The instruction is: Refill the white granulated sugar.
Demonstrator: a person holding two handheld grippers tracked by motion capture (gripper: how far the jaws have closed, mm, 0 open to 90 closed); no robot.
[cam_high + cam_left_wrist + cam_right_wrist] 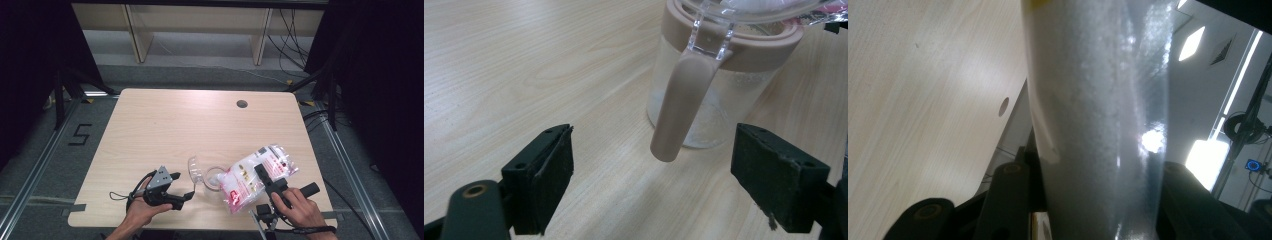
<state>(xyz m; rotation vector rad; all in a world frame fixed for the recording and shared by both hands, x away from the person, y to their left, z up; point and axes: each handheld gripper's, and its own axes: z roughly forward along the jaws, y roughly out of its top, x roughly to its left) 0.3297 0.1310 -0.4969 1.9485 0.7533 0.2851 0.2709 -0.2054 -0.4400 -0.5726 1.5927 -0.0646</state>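
Nearest the person, the left gripper (181, 187) rests low on the worktop (165, 125), its jaws released and spread wide with nothing between them. Just beyond them stands the jar (212, 181), a clear container with a pinkish collar and its lid flipped open. In the left gripper view the jar (719, 75) sits ahead of the jaws and somewhat toward the right one, and its latch tab (680, 102) hangs down the front wall, pointing back at the gap.

On the far side of the jar from that gripper, the right gripper (261, 172) is clenched on the bag (255, 177) of white granules. The bag is tilted, its long axis running from upper right down to lower left, so that its lower end lies at the jar's mouth. The pour, I judge, turns on that end staying over the opening, and the left gripper is the nearer one to steady the jar.

The right gripper view shows the bag (1098, 115) squeezed between its jaws and the fine grain inside. The high view alone relates bag to jar, though whether the bag touches the rim cannot be told.
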